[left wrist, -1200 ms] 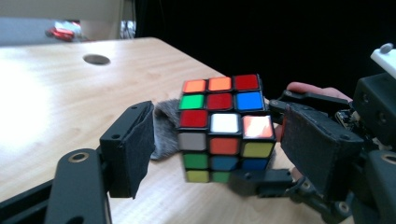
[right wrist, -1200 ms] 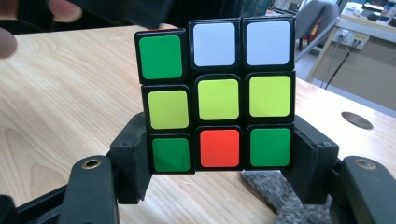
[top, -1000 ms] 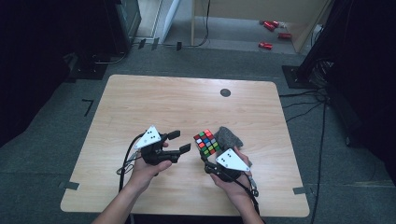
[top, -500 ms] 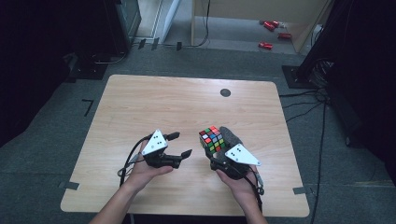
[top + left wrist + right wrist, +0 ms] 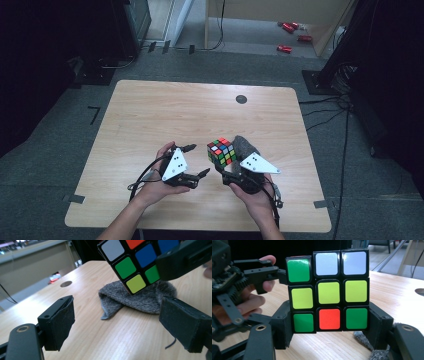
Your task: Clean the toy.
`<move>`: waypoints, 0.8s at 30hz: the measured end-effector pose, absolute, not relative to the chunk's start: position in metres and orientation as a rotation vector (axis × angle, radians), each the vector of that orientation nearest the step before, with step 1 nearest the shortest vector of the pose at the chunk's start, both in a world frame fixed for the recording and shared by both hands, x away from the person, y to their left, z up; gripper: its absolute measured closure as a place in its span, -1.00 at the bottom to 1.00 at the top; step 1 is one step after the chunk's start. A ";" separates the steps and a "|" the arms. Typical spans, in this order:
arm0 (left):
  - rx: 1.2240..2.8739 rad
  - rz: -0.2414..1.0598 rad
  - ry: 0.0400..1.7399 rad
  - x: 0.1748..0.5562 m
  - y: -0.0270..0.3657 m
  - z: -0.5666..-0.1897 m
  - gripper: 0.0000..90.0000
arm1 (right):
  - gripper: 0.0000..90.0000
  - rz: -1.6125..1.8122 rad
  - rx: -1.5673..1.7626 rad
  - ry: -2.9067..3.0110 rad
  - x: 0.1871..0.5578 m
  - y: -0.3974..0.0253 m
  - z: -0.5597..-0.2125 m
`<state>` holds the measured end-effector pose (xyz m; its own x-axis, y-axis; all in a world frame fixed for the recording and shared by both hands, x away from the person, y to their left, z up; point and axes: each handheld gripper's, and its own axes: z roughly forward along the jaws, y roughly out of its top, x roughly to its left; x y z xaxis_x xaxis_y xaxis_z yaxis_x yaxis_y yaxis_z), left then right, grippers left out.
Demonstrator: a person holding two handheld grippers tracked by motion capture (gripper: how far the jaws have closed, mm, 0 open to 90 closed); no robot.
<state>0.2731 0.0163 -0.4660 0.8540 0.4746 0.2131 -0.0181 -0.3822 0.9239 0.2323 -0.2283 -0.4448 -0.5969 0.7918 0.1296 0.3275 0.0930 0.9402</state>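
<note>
The right gripper [image 5: 220, 170] stays clamped on the puzzle cube [image 5: 222, 151], lifted just off the grey cloth [image 5: 246, 146] behind it, while the left gripper [image 5: 196, 161], jaws apart, has drawn closer beside the cube than a second ago.

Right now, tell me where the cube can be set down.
Bare wood spans the table from the dark hole back and left. It is crowded near the front: left gripper, held cube, grey cloth, right gripper.
</note>
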 end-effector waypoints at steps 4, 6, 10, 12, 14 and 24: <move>1.908 0.611 0.306 0.271 0.014 -0.469 -0.68 | -0.24 1.520 1.094 1.992 0.232 -0.226 -0.444; 1.911 0.635 0.293 0.270 0.013 -0.470 -0.68 | -0.24 1.522 1.095 2.002 0.231 -0.224 -0.445; 1.915 0.679 0.265 0.268 0.011 -0.472 -0.68 | -0.24 1.529 1.097 2.035 0.231 -0.220 -0.446; 1.916 0.700 0.245 0.267 0.010 -0.473 -0.68 | -0.24 1.533 1.100 2.047 0.231 -0.217 -0.447; 1.917 0.730 0.226 0.266 0.009 -0.473 -0.68 | -0.24 1.530 1.100 2.064 0.231 -0.215 -0.447; 1.910 0.770 0.158 0.264 0.007 -0.477 -0.68 | -0.24 1.519 1.131 2.128 0.232 -0.210 -0.451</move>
<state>0.2641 0.0066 -0.4773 0.7862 0.4327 0.4413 -0.2236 -0.4666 0.8558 0.2324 -0.2100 -0.4510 -0.6488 0.7346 0.1988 0.4265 0.1347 0.8944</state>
